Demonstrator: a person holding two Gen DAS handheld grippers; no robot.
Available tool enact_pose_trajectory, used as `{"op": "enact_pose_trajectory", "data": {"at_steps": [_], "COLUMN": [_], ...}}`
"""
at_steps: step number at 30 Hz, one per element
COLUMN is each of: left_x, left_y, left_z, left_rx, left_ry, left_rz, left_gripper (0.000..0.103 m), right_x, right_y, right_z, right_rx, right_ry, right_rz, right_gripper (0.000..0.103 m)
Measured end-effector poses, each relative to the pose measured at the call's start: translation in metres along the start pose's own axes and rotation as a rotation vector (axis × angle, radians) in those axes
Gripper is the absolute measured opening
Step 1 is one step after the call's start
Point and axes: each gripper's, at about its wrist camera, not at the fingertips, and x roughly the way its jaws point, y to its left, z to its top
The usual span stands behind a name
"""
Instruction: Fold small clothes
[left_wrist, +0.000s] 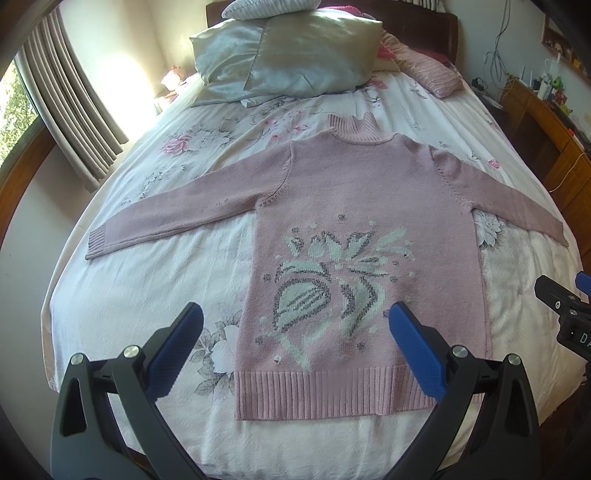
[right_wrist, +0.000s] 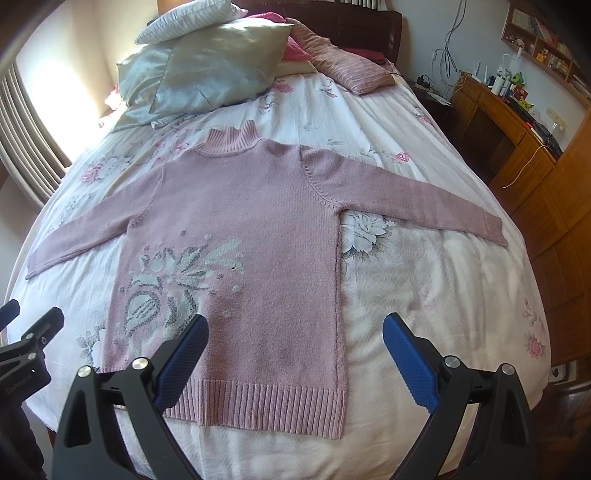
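A small pink knitted sweater (left_wrist: 362, 192) (right_wrist: 258, 221) with a white and grey flower pattern lies flat on the bed, both sleeves spread out sideways, its ribbed hem nearest me. My left gripper (left_wrist: 295, 343) hovers open above the hem, with nothing between its blue pads. My right gripper (right_wrist: 295, 354) is open too, above the hem's right corner. The right gripper (left_wrist: 565, 310) also shows at the right edge of the left wrist view. Part of the left gripper (right_wrist: 26, 347) appears at the left edge of the right wrist view.
The bed has a white flowered cover (left_wrist: 147, 280) (right_wrist: 424, 295). Silver pillows (left_wrist: 295, 55) (right_wrist: 207, 66) and a pink striped pillow (left_wrist: 432, 74) (right_wrist: 351, 70) lie at the headboard. A curtain and window (left_wrist: 55, 103) stand left, a wooden desk with clutter (right_wrist: 517, 122) right.
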Motion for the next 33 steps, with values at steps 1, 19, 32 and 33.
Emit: {"op": "enact_pose_trajectory", "data": {"at_steps": [1,19,32,33], "left_x": [0.000,0.005,0.073,0.078], "left_y": [0.000,-0.020,-0.109,-0.122], "left_z": [0.000,0.006,0.077,0.084], "left_rx": [0.001,0.011,-0.038,-0.033], "left_ry": [-0.001,0.004,0.011,0.003], "left_rz": [0.001,-0.006,-0.078,-0.079], "left_gripper": [0.100,0.100,0.100,0.100], "right_x": [-0.001,-0.001,0.074,0.083], "right_y": [0.000,-0.020,-0.211,-0.234], "right_z": [0.001,0.006,0.048,0.054], "right_rx": [0.001,0.027,0.201,0.219], "right_ry": [0.001,-0.012,0.001,0.006], "right_rz": [0.001,0.007,-0.056,-0.068], "right_gripper": [0.096,0.096,0.097,0.098]}}
